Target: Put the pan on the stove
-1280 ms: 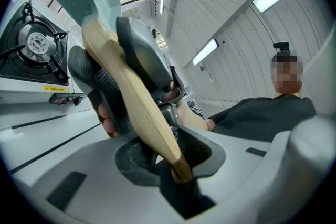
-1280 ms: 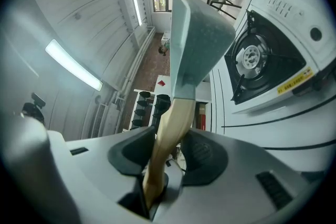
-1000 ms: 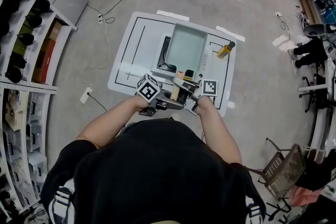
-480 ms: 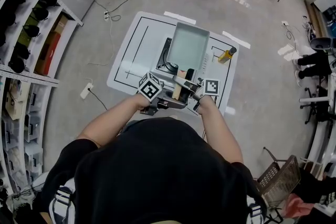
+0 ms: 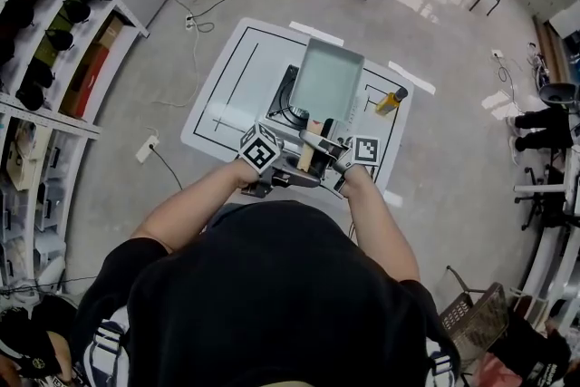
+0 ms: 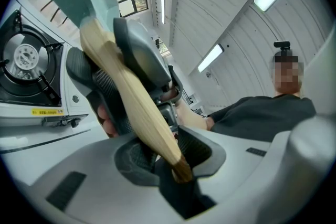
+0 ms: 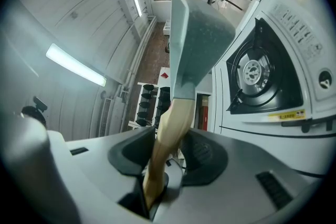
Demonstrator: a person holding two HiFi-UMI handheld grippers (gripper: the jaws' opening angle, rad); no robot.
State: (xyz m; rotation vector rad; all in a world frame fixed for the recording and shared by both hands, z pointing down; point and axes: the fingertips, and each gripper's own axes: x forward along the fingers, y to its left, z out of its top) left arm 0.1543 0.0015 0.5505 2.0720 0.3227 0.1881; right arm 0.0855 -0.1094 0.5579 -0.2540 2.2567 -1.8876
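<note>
Little changed over the last sec. Both claws stayed on the pale wooden handle (image 5: 308,155) of the grey-green rectangular metal pan (image 5: 326,79), and the pan kept its place over the black-and-white portable gas stove (image 5: 286,106) near the middle of the white tabletop (image 5: 227,95). Only the head view drifted a bit, with the shelves at left sliding in frame.

The left claw (image 6: 161,153) was nearly pressed together, pinching the handle's butt end. The right claw (image 7: 164,157) pinched the same handle w/ a slightly wider gap, further up toward the pan. So the carry looked done and the pan roughly lined up; the set-down probably hadn't happened. In both gripper views the round burner (image 7: 256,73) showed bare and the pan appeared to hang clear of it. What was left, by my reading, was lowering it flat onto the supports, then letting go w/ both claws.

Hard to read:
- From the head view the pan covered most of the stove, so the gap between pan base and burner couldn't be judged there.
- The person's dark torso hid the tabletop's near edge.
- The left claw (image 5: 294,169) and right claw (image 5: 324,149) overlapped at the handle.
- A yellow bottle (image 5: 390,97) stood near the tabletop's right edge, too small for detail.
</note>
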